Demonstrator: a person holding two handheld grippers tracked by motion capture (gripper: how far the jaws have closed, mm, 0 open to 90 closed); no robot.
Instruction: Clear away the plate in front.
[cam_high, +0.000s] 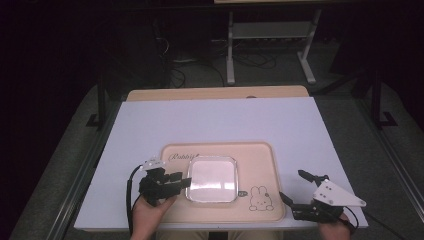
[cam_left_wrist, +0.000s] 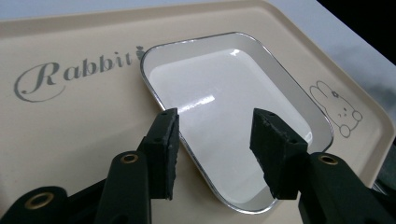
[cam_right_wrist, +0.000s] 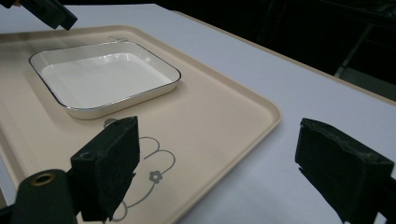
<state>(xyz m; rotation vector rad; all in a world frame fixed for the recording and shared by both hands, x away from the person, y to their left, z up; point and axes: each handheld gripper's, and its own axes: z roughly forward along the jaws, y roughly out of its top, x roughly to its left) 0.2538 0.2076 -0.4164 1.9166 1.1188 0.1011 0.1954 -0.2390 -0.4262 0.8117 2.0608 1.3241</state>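
Observation:
A white square dish (cam_high: 212, 179) with a thin dark rim sits in the middle of a beige tray (cam_high: 255, 160) marked "Rabbit". My left gripper (cam_high: 184, 180) is at the dish's left side and open. In the left gripper view it (cam_left_wrist: 215, 144) straddles the rim of the dish (cam_left_wrist: 233, 93), one jaw over the tray (cam_left_wrist: 70, 130), the other above the dish floor. My right gripper (cam_high: 291, 184) is open wide at the tray's right edge. In the right gripper view it (cam_right_wrist: 233, 158) spans the rim of the tray (cam_right_wrist: 210, 112), with the dish (cam_right_wrist: 102, 77) farther off.
The tray lies on a white tabletop (cam_high: 215, 120), near its front edge. A rabbit drawing (cam_high: 260, 197) marks the tray's front right corner. A wooden strip (cam_high: 215, 93) runs along the table's far edge. A white metal frame (cam_high: 270, 45) stands on the dark floor behind.

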